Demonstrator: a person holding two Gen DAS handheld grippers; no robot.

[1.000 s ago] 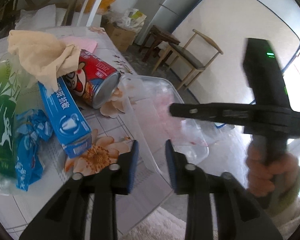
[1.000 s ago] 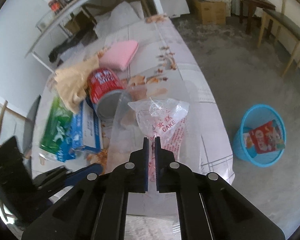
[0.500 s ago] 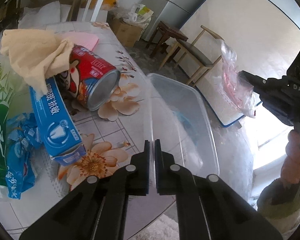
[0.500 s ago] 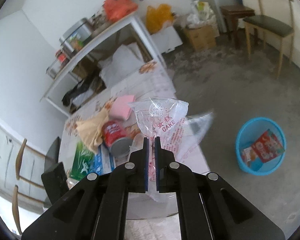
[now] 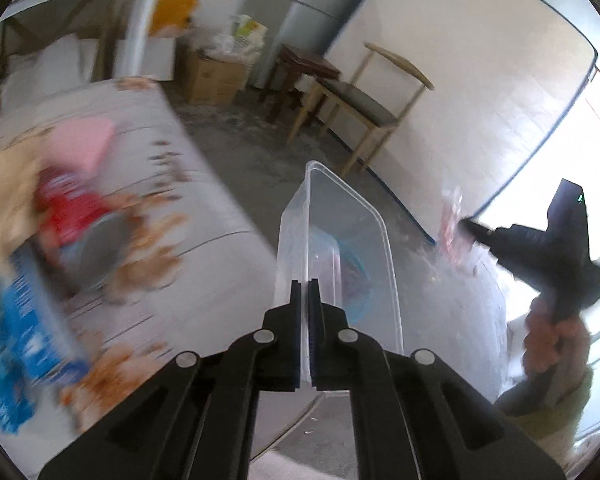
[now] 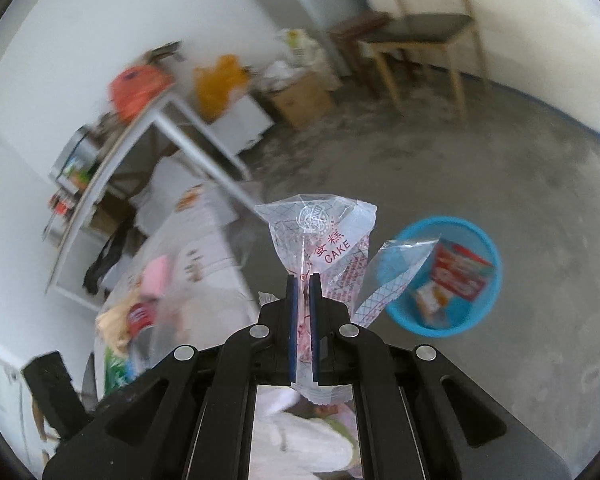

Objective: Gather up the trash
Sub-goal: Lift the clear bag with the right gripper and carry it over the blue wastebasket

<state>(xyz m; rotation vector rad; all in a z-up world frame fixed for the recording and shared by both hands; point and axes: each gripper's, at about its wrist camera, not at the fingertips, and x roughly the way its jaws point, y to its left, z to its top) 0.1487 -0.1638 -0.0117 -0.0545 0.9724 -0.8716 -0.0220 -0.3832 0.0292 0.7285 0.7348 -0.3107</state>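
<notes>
Above the gray floor, beside the table, a clear plastic box is held up in the air by the left gripper. One thin wall of the box is pinched between the two fingers, which are closed almost all the way. A clear cake wrapper with red writing is gripped by the right gripper, whose fingers are pressed tight on the bag's lower part. The wrapper is held up over the floor, away from the table. A blue trash bin is seen on the floor beyond the wrapper, and a red snack packet is lying inside it. On the table, a red can, a blue box, a tan cloth and a pink sponge are seen, all blurred. A wooden chair is placed by the white wall, well apart from the table.
</notes>
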